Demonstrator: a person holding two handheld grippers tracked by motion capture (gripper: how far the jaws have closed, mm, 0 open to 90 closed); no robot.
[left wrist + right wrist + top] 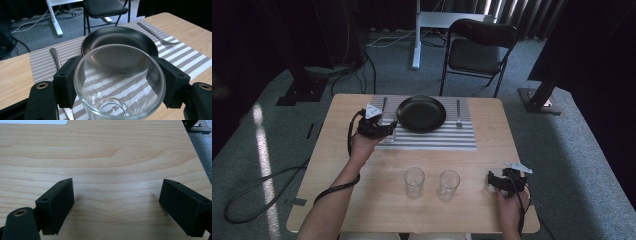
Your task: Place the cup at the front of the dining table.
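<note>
Glassware is what the scene turns on, and from the high view the left gripper (381,127) holds one clear glass (388,131) upright at the near left corner of the striped placemat (447,141), just beside the black plate (421,113). A knife (385,103) lies on the mat beyond that gripper, and a fork (458,113) lies on the far side of the plate. Two more glasses stand on the bare wooden table (337,150) nearer the person: one (414,181) toward the left and one (448,184) toward the right, near each other but apart. The right gripper (497,181) rests low near the table's right edge, and the right-hand glass is the nearer of the pair to it, lying to its left with nothing between. From the left gripper view, the jaws press on opposite sides of the held glass (120,82), whose open mouth faces the camera; the plate (140,37) sits straight ahead, close behind the rim, so any push forward would likely meet it. The knife (56,58) lies to the left there, and the fork (156,35) to the right. From the right gripper view, the right gripper (116,208) has its jaws spread wide over plain wood, with nothing between them.
</note>
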